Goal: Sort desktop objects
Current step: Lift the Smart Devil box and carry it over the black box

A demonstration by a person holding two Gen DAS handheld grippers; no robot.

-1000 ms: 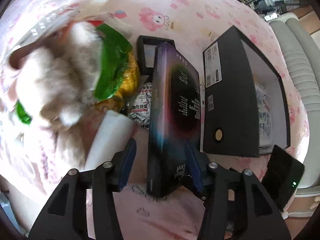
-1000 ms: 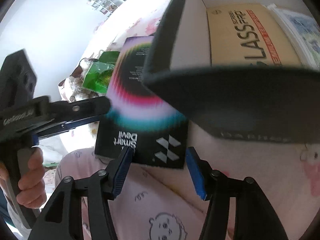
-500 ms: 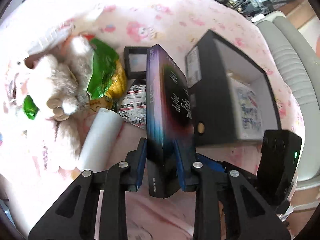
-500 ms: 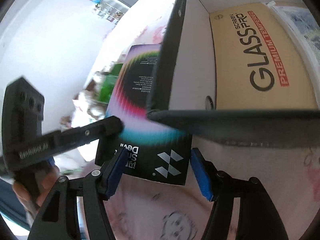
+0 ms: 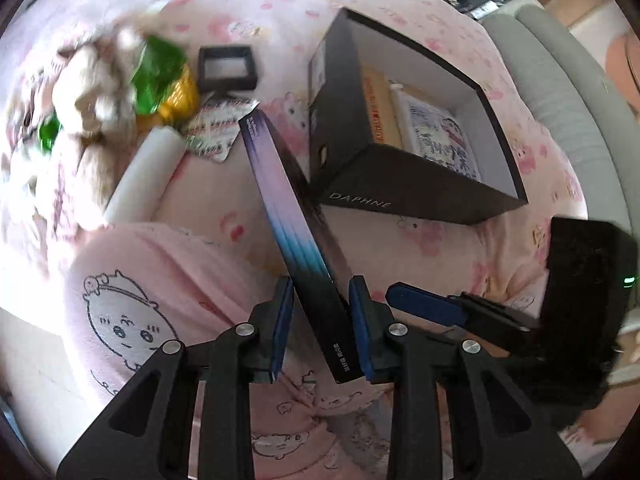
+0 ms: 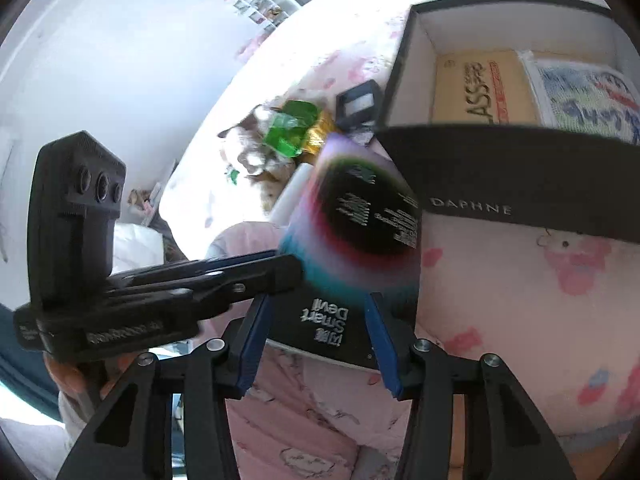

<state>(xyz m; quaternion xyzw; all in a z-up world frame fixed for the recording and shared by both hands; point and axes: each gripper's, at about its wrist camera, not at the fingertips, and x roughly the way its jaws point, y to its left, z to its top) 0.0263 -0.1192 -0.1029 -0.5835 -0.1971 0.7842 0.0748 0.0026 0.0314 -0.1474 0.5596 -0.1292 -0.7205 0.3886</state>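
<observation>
My left gripper (image 5: 322, 320) is shut on a flat dark Smart Devil box (image 5: 298, 236) with a purple-to-blue edge, held on edge and lifted off the pink sheet. The same box (image 6: 360, 236) fills the middle of the right wrist view, with the left gripper's fingers (image 6: 224, 276) clamped on it. My right gripper (image 6: 316, 338) is open, its blue pads either side of the box's lower edge, not touching. An open black DAPHNE box (image 5: 408, 196) sits to the right and holds a tan GLASS PRO pack (image 6: 476, 88) and a printed white item (image 5: 444, 136).
A plush toy (image 5: 88, 96), a green and yellow packet (image 5: 160, 76), a small black frame (image 5: 228, 68), a white roll (image 5: 140, 172) and a red-white sachet (image 5: 216, 128) lie at the left on the pink sheet. A grey sofa edge (image 5: 572, 92) runs along the right.
My left gripper closed on the Smart Devil box, lifted it and pulled it back and tilted it. The right gripper drew back from the DAPHNE box, staying open.
</observation>
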